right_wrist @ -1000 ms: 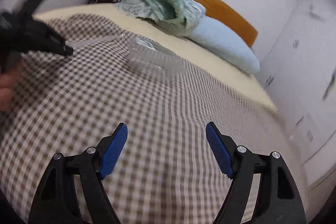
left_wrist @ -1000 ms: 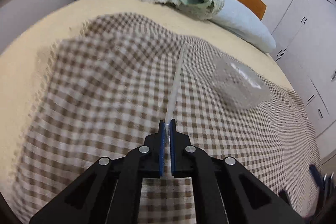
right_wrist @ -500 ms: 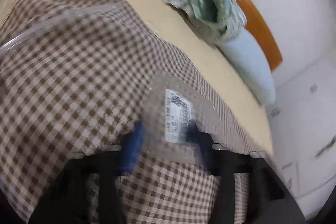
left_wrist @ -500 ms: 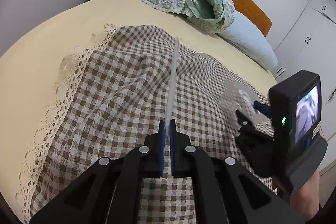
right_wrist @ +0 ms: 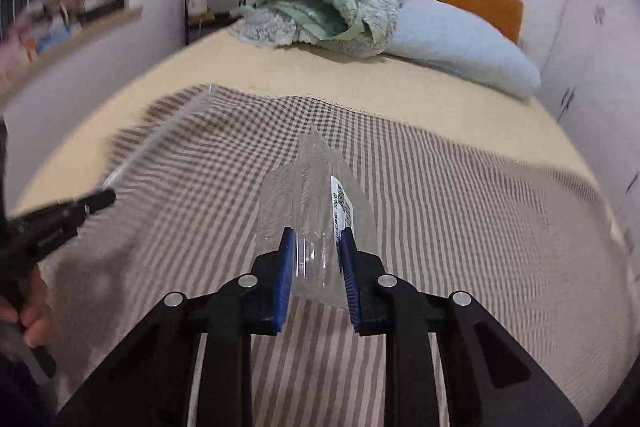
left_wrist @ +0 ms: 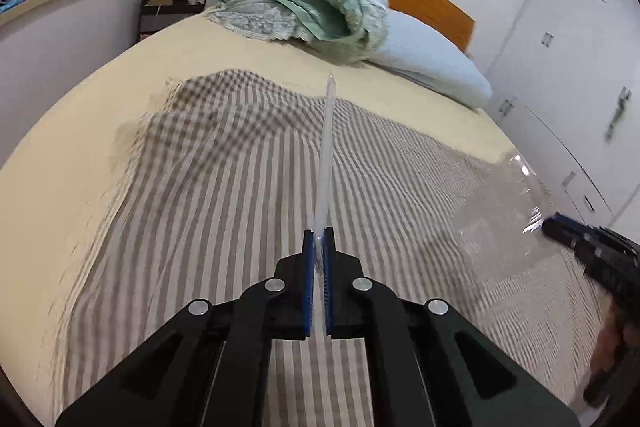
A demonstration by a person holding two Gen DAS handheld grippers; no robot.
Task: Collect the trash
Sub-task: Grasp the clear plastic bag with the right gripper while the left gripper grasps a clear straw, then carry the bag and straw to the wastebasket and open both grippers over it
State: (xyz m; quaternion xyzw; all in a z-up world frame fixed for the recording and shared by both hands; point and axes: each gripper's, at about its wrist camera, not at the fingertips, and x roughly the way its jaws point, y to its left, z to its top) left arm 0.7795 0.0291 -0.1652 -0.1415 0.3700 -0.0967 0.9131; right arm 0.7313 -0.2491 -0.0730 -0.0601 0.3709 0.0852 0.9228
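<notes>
Trash was in both tools: my left gripper pinched the clear straw, pointing to twelve o'clock. My right gripper had just squeezed shut on the crumpled plastic box. I judged soft, steady squeezing best while lifting.

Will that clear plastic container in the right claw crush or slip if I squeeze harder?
The clear plastic container looks thin-walled, so it probably buckles easily. Its glossy sides may slip on the pads. It seems light, so the right claw likely needs little force.
</notes>
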